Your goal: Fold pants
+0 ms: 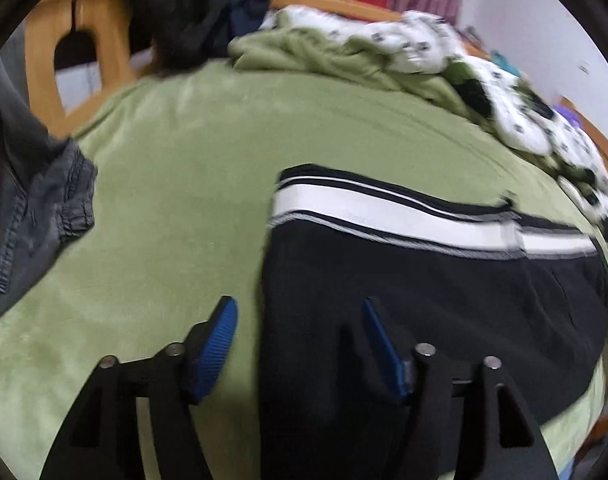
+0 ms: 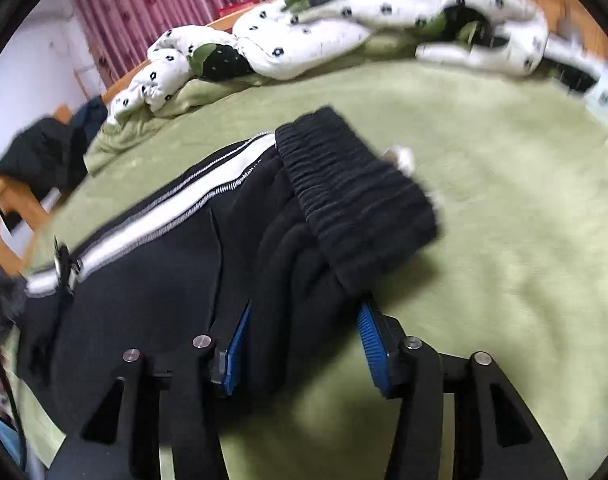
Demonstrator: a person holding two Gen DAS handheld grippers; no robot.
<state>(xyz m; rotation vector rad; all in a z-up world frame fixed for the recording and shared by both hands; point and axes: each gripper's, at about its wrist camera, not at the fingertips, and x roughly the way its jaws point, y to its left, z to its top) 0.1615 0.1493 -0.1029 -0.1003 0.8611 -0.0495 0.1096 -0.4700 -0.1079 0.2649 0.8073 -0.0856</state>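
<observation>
Both grippers — left (image 1: 300, 344), right (image 2: 304, 340) — hover low, fingers spread, straddling the black pants (image 1: 423, 300), gripping nothing.

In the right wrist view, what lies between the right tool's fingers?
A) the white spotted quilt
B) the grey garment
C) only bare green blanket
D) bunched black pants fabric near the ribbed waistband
D: the black pants bunch between the right tool fingers, just below the ribbed waistband.

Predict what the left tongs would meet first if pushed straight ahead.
Probably the black pants with a white side stripe lying on the green bedsheet; the open left tongs straddle their edge, though depth is unclear.
</observation>
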